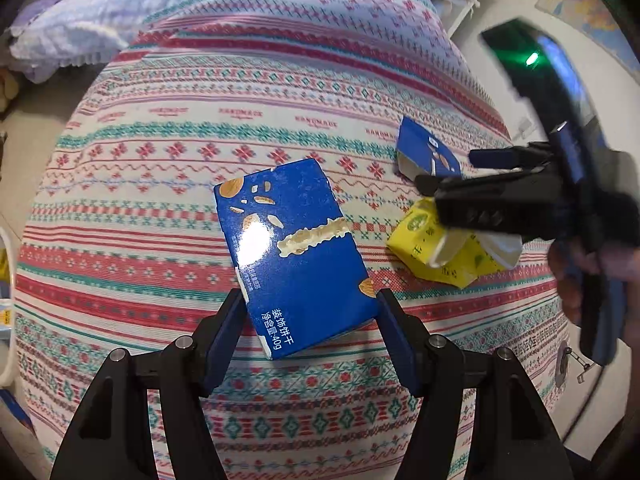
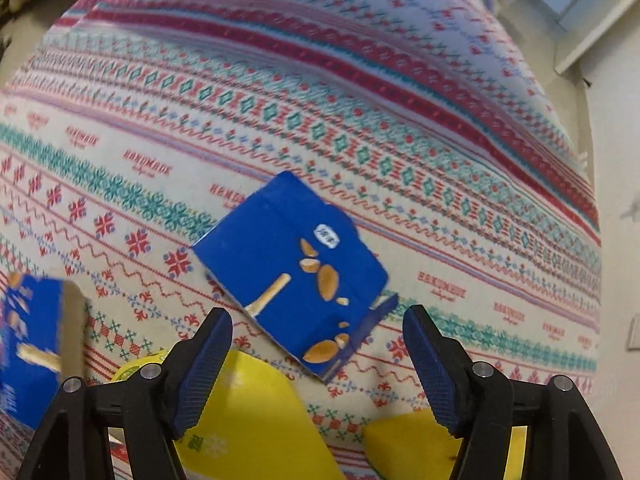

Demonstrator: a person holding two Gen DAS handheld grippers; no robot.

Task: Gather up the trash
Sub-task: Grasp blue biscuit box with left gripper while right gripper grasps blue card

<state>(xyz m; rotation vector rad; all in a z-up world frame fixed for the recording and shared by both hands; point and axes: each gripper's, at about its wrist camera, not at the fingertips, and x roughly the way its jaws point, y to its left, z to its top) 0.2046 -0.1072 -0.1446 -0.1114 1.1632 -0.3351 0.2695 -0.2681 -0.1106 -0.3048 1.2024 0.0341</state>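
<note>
Blue box lying between open left claw fingers.

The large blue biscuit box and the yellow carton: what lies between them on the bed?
Only bare patterned bedspread separates the large blue box from the yellow carton; the left wrist view shows this.

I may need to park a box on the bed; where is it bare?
Bare bedspread lies left of the large blue box and beyond it toward the pillow. It is crowded on the right, around the small blue box and yellow carton.
</note>
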